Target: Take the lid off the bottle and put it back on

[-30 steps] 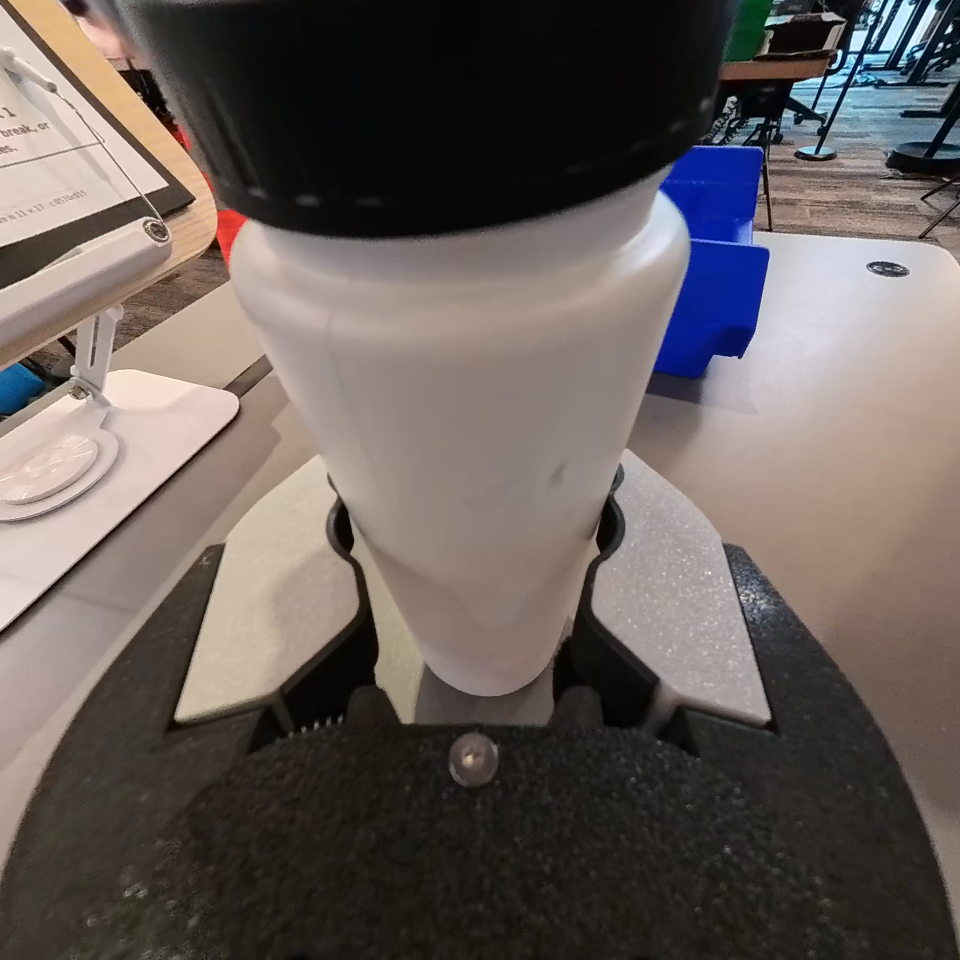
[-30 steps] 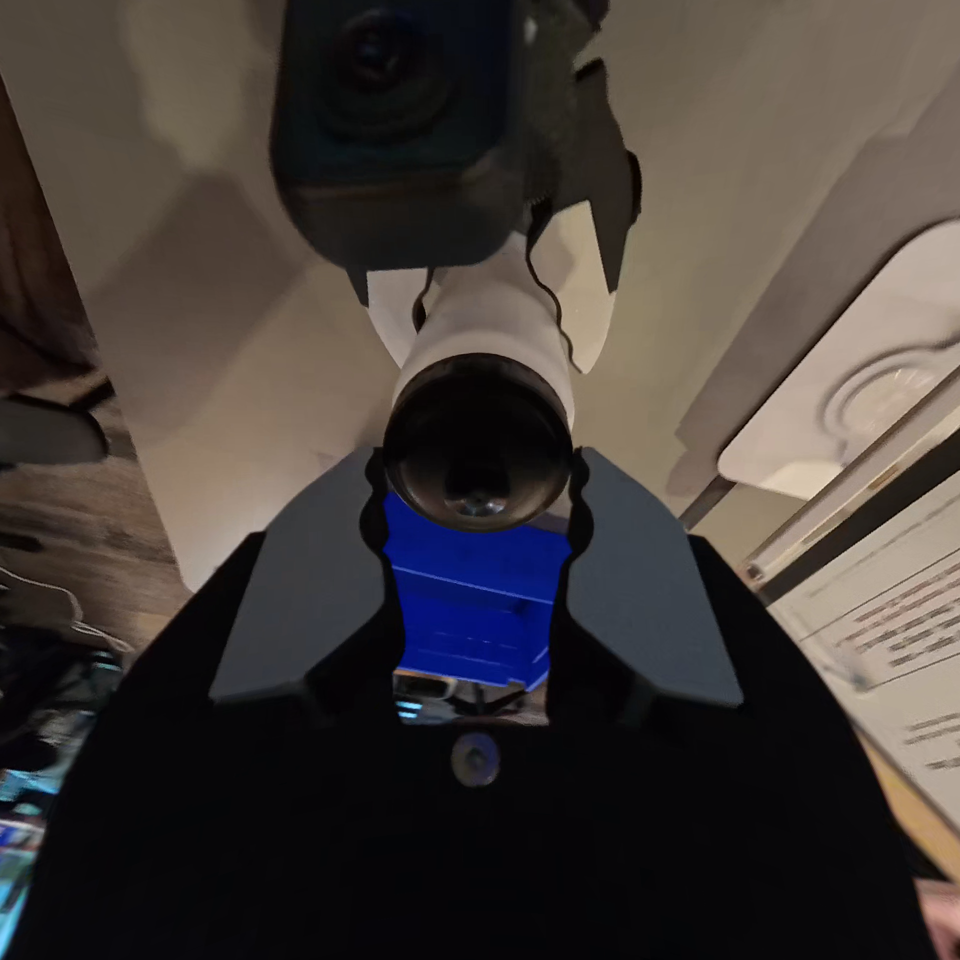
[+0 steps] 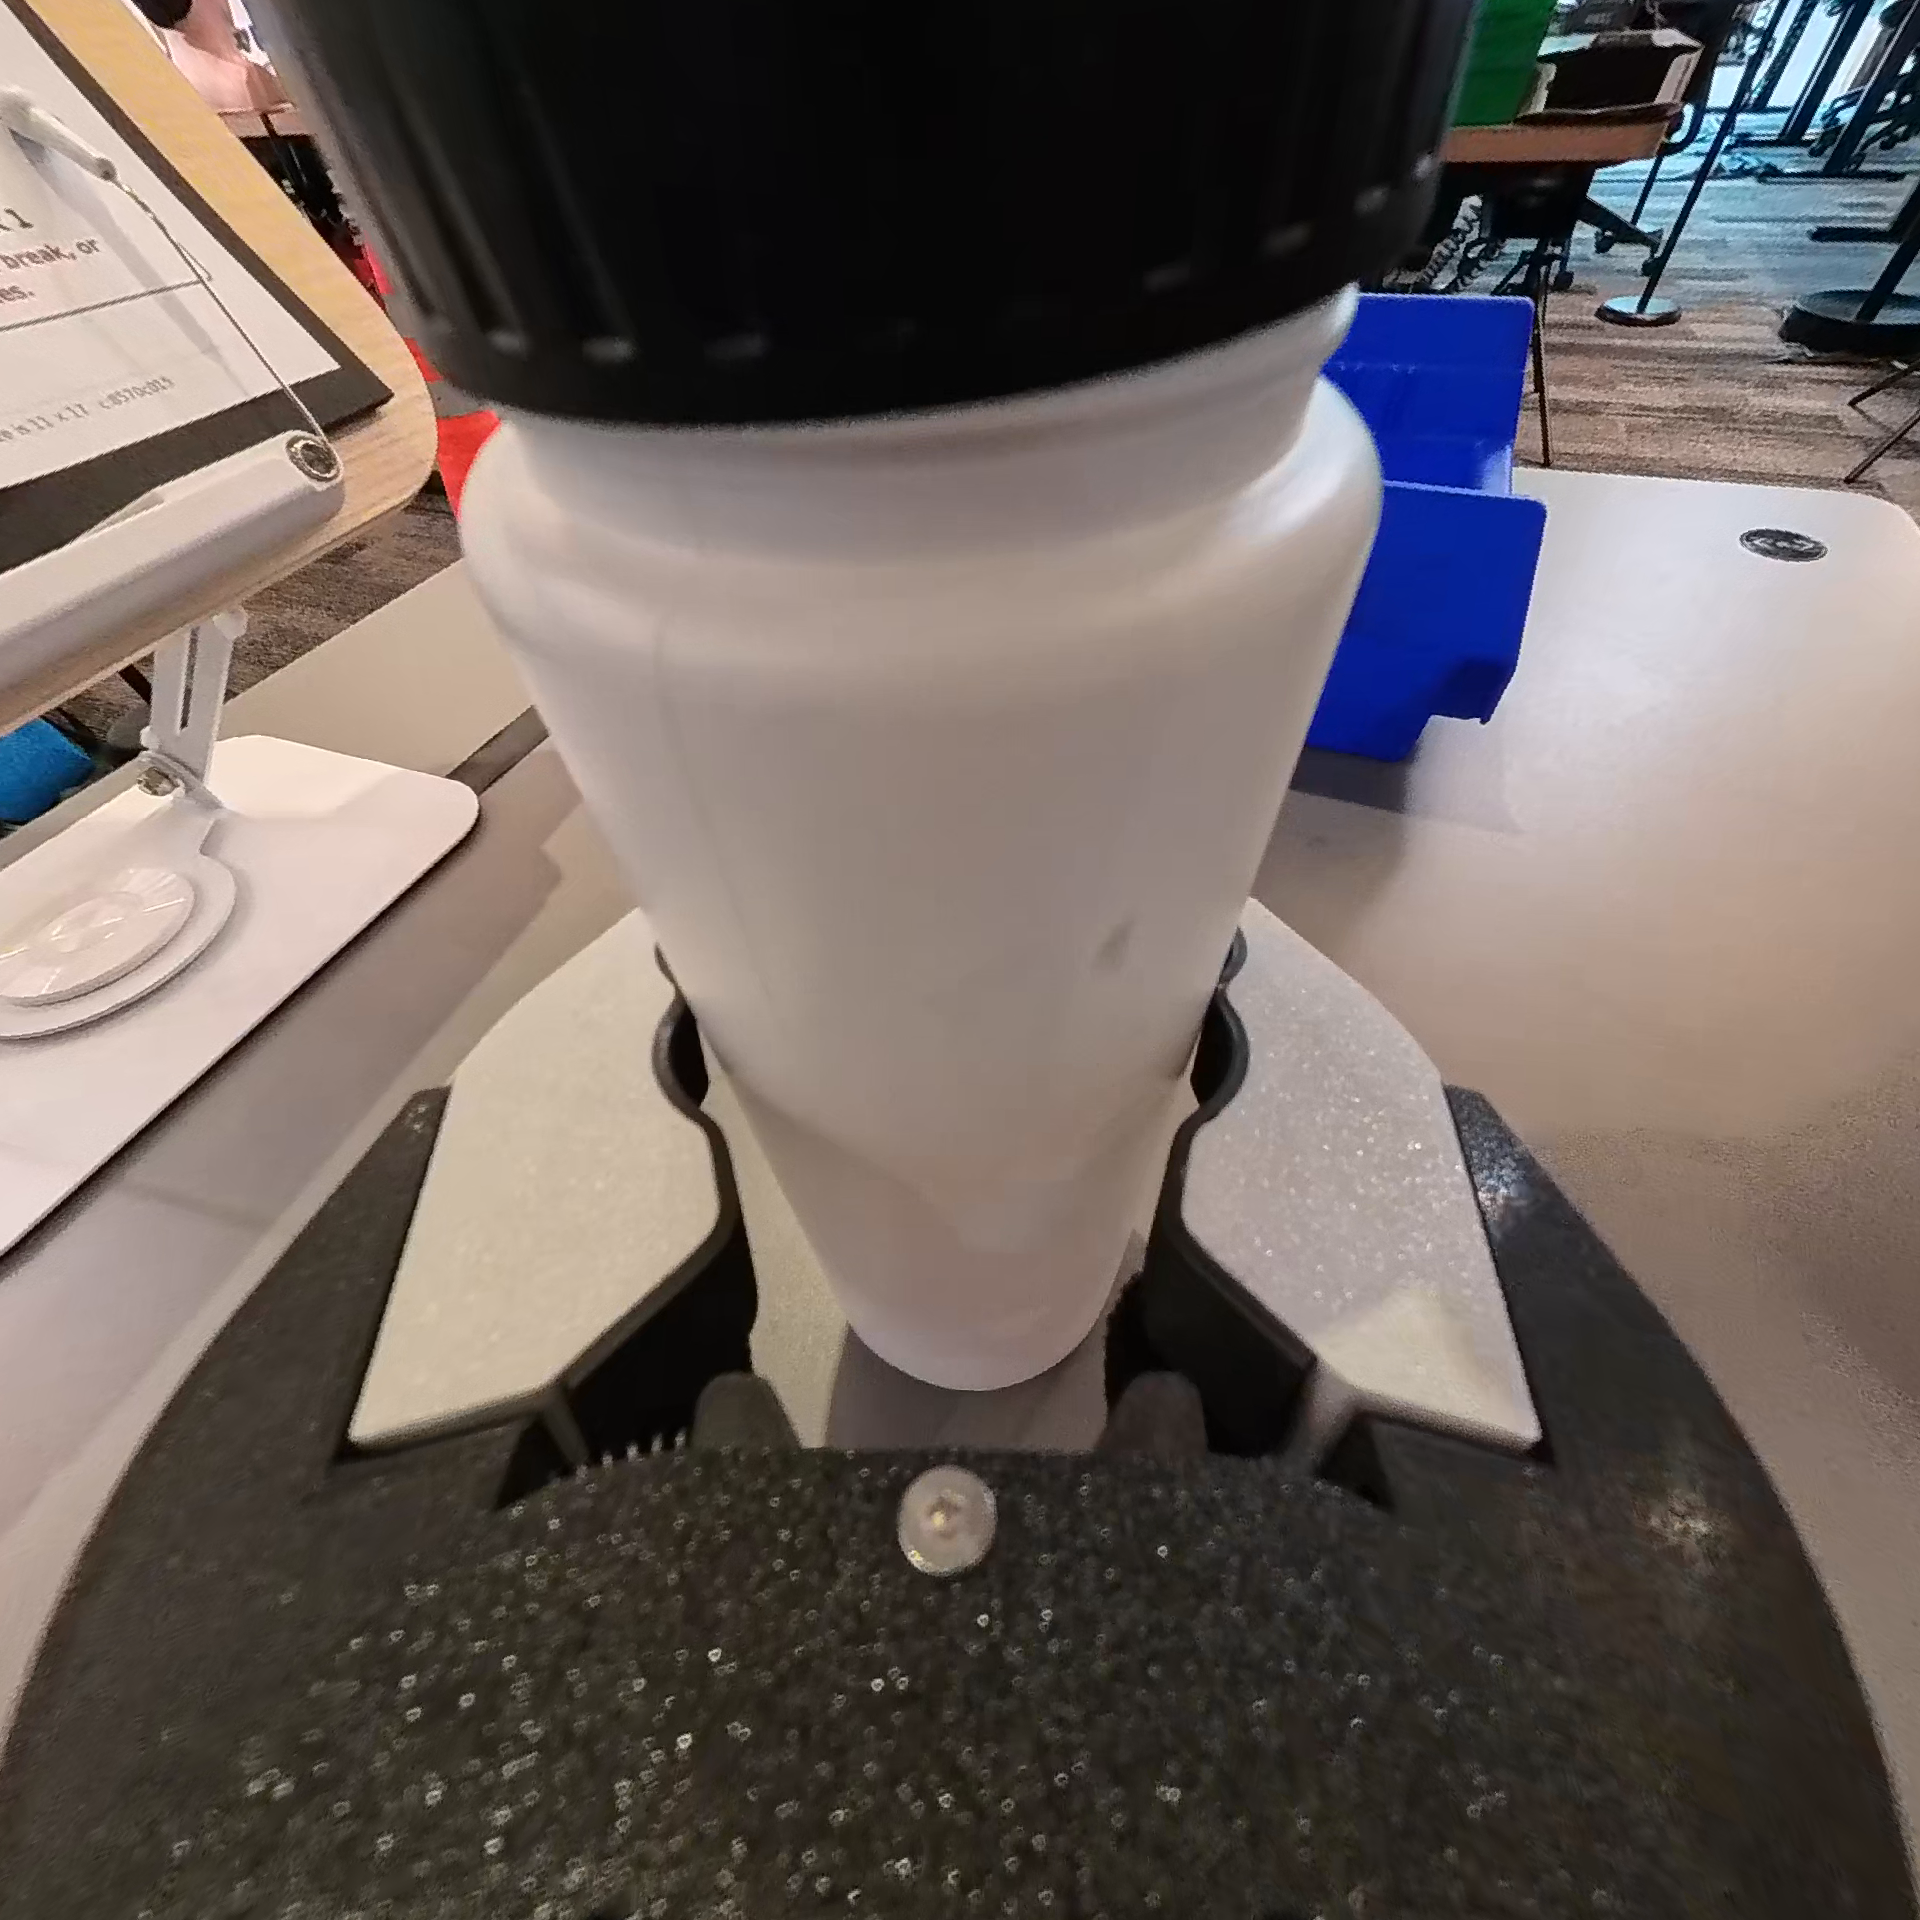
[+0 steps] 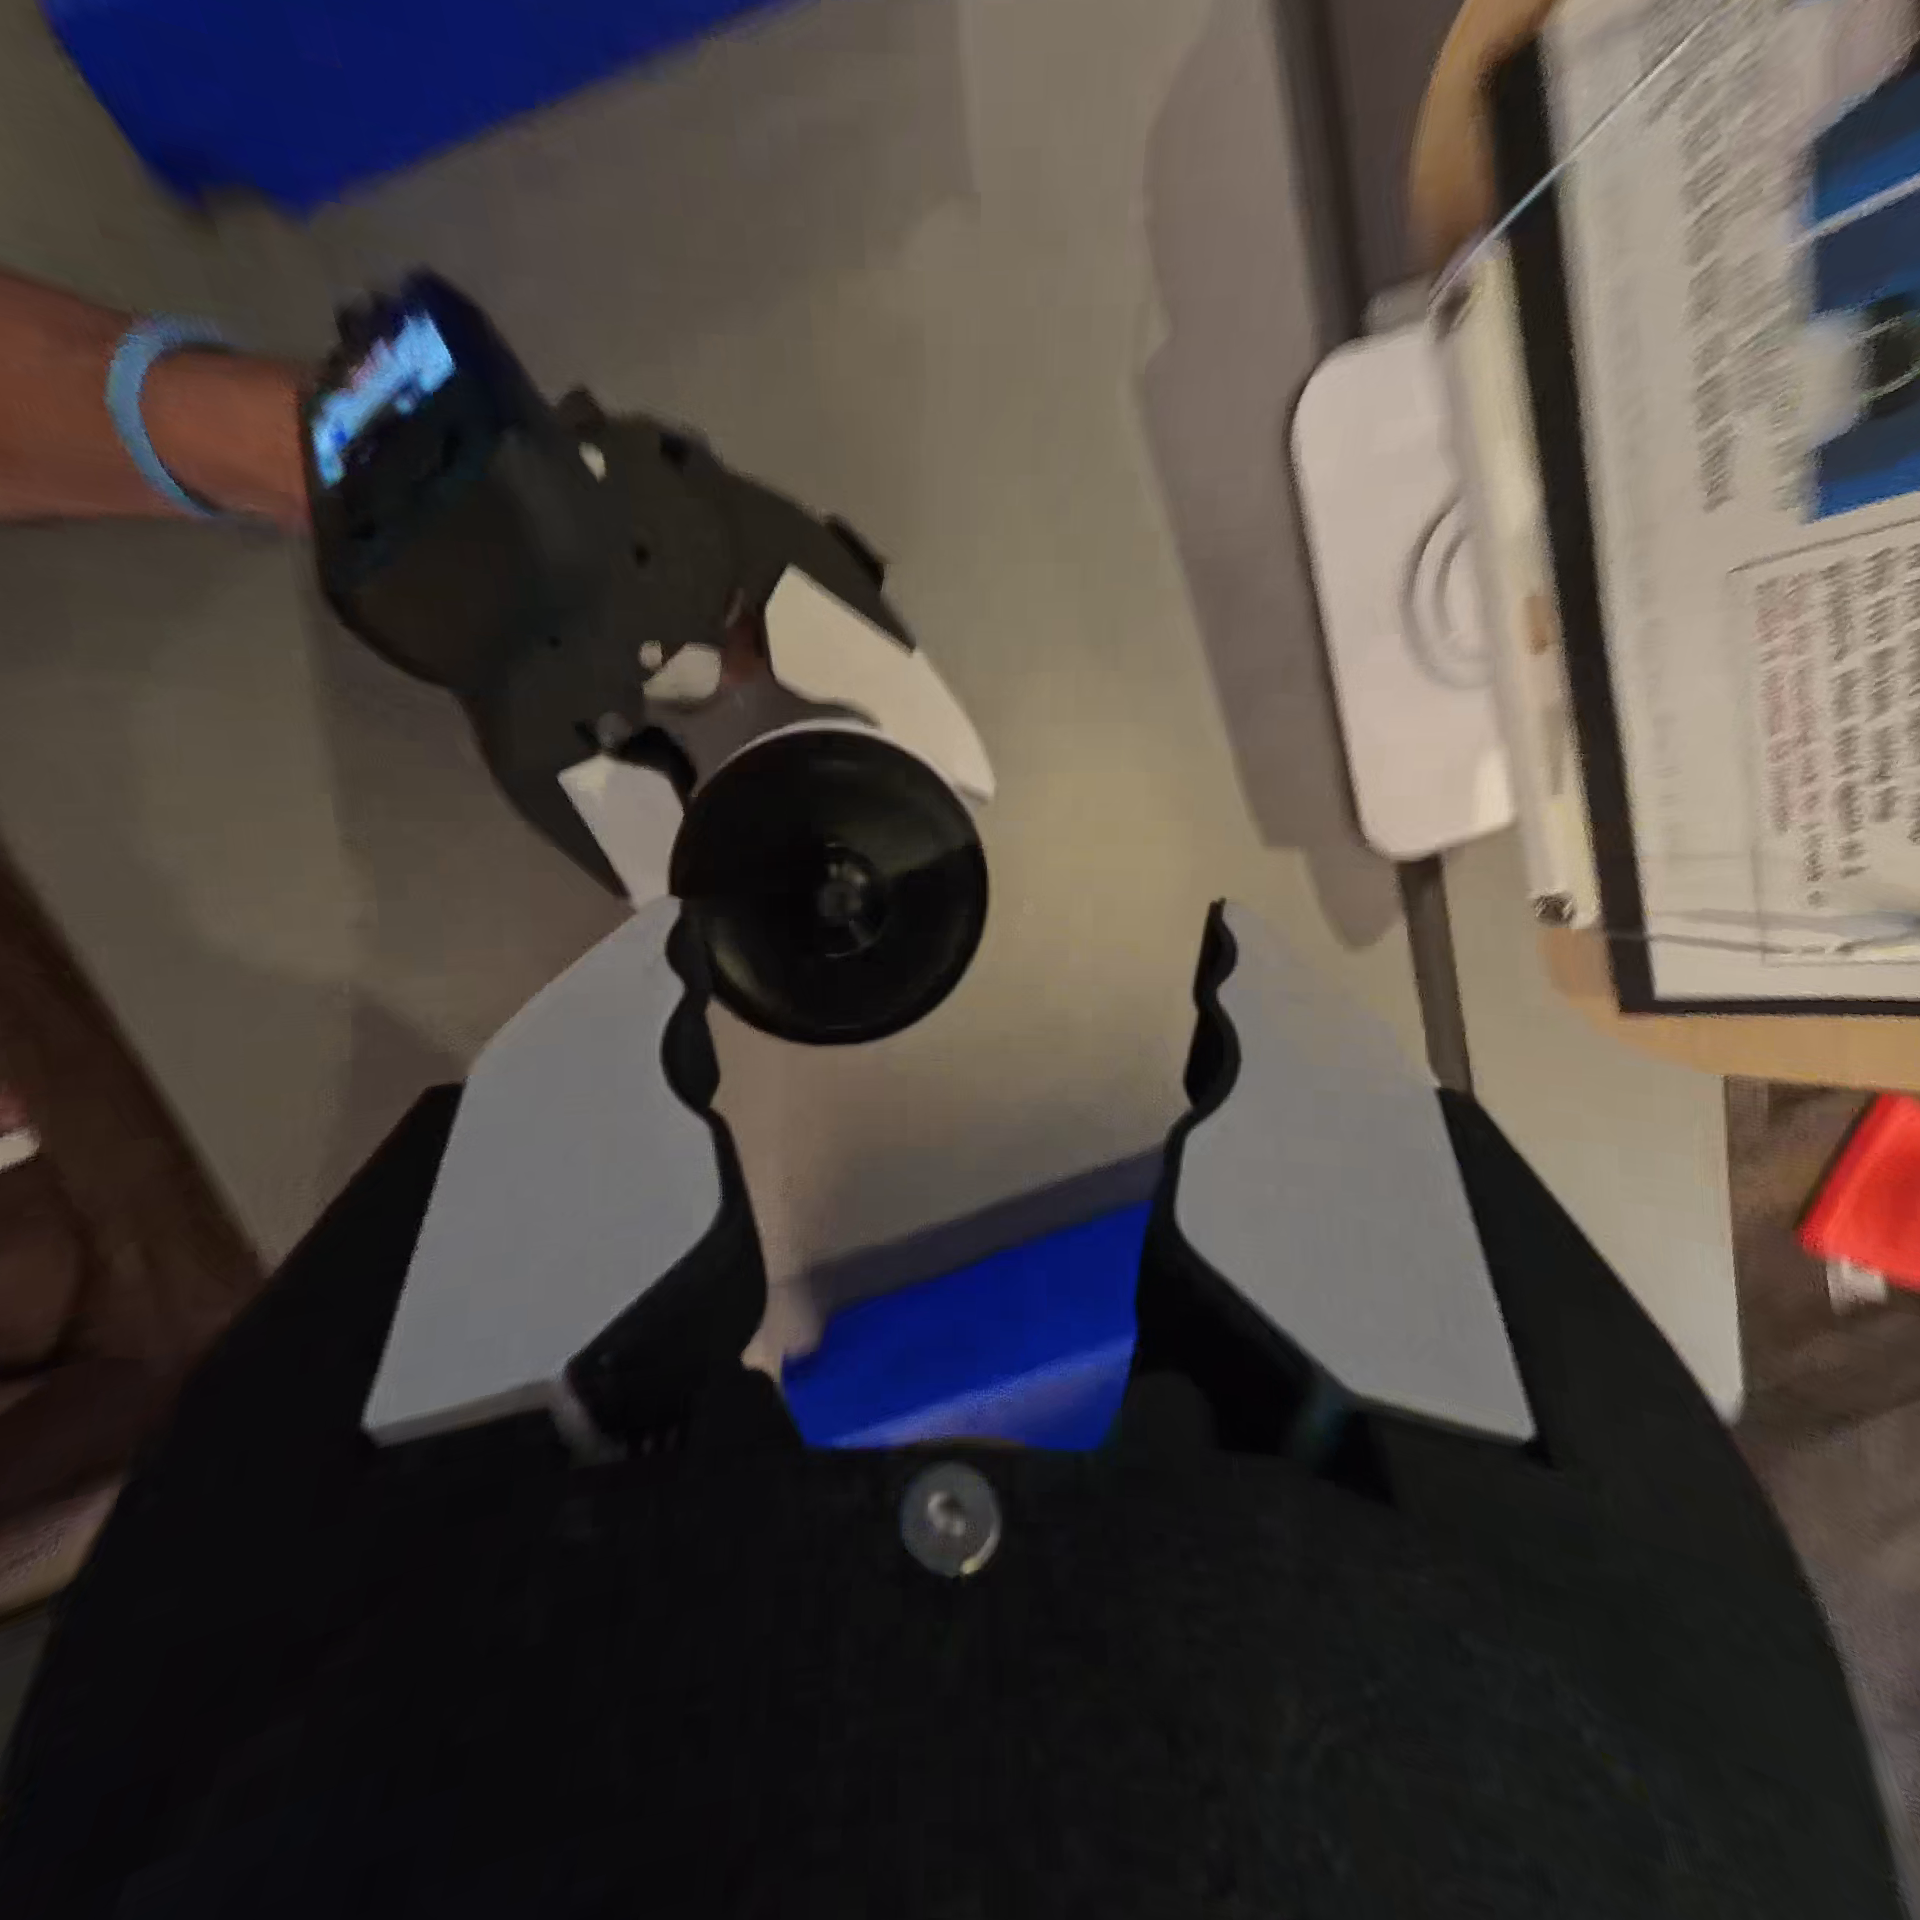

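Two grippers work above a pale grey tabletop (image 3: 1662,831). Left gripper (image 3: 951,1023) pinches the body of a white plastic bottle (image 3: 925,790), both pads against its sides, holding it off the table; a ribbed black screw lid (image 3: 883,177) sits on the bottle's neck. Right gripper (image 4: 951,1023) stands spread wide with nothing between its fingers, above the lid's round top (image 4: 831,883). Behind the bottle lies a blue plastic bin (image 3: 1423,520); a white stand (image 3: 156,862) carrying a printed sheet stands to the left.
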`<state>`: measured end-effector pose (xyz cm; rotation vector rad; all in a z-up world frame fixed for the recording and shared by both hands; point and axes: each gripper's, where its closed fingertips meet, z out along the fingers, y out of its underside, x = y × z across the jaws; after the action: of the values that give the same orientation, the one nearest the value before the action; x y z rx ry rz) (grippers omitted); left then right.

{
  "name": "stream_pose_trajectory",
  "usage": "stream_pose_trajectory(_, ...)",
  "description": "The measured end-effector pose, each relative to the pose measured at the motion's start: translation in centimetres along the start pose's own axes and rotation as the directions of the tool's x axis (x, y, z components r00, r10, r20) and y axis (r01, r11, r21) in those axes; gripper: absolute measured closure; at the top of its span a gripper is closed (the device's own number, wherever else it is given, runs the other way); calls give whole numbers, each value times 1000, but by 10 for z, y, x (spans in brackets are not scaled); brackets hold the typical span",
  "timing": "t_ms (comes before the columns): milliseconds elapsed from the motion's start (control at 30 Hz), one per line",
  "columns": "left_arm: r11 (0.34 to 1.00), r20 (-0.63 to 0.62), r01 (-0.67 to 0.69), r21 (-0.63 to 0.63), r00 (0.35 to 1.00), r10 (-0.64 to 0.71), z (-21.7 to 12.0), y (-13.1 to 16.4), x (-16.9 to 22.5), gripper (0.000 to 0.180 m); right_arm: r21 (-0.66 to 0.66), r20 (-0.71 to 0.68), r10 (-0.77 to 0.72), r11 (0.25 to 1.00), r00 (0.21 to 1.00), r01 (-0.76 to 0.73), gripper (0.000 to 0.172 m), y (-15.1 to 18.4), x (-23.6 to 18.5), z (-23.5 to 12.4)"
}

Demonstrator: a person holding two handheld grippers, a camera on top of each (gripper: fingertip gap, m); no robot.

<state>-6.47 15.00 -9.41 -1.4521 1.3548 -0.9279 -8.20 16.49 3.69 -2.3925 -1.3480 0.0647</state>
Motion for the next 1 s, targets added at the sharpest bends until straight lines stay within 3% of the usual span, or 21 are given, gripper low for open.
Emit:
stream_pose_trajectory(67, 1000, -1, 0, 2, 1000, 0, 0, 0, 0, 88, 231, 54, 8, 973, 998, -20, 83, -6, -3, -8)
stream_pose_trajectory(133, 1000, -5, 0, 4, 1000, 0, 0, 0, 0, 88, 512, 144, -1, 856, 990, -74, 84, -10, -12, -21)
stream_pose_trajectory(200, 1000, -8, 0, 7, 1000, 0, 0, 0, 1, 88, 771, 197, -23, 621, 980, -141, 96, -7, -15, -35)
stream_pose_trajectory(267, 1000, -11, 1, 11, 1000, -1, 0, 0, 1, 88, 920, 237, -50, 331, 970, -208, 88, 2, -14, -46)
stream_pose_trajectory(300, 1000, -11, 2, 11, 1000, -2, 0, 0, 1, 88, 931, 287, -54, 252, 956, -265, 88, 7, -14, -47)
stream_pose_trajectory(333, 1000, -12, 2, 11, 1000, -1, 0, 0, 1, 88, 923, 332, -71, 230, 941, -309, 84, 10, -16, -42)
stream_pose_trajectory(500, 1000, -24, -5, 17, 1000, 6, -1, 0, 3, 88, 868, 403, -140, 371, 905, -329, 62, 7, -34, 2)
stream_pose_trajectory(633, 1000, -34, -2, 21, 999, 3, -1, 0, 3, 88, 836, 467, -276, 446, 840, -318, 65, -1, -43, 13)
stream_pose_trajectory(733, 1000, -35, -2, 20, 999, 3, -1, 0, 4, 88, 792, 510, -302, 530, 805, -303, 78, 1, -38, 28)
stream_pose_trajectory(833, 1000, -34, -2, 18, 999, 3, -1, 0, 4, 88, 794, 521, -334, 528, 785, -302, 100, 4, -36, 29)
stream_pose_trajectory(1000, 1000, -32, 2, 17, 999, -1, -1, 0, 3, 89, 830, 441, -288, 491, 850, -264, 100, 4, -35, 29)
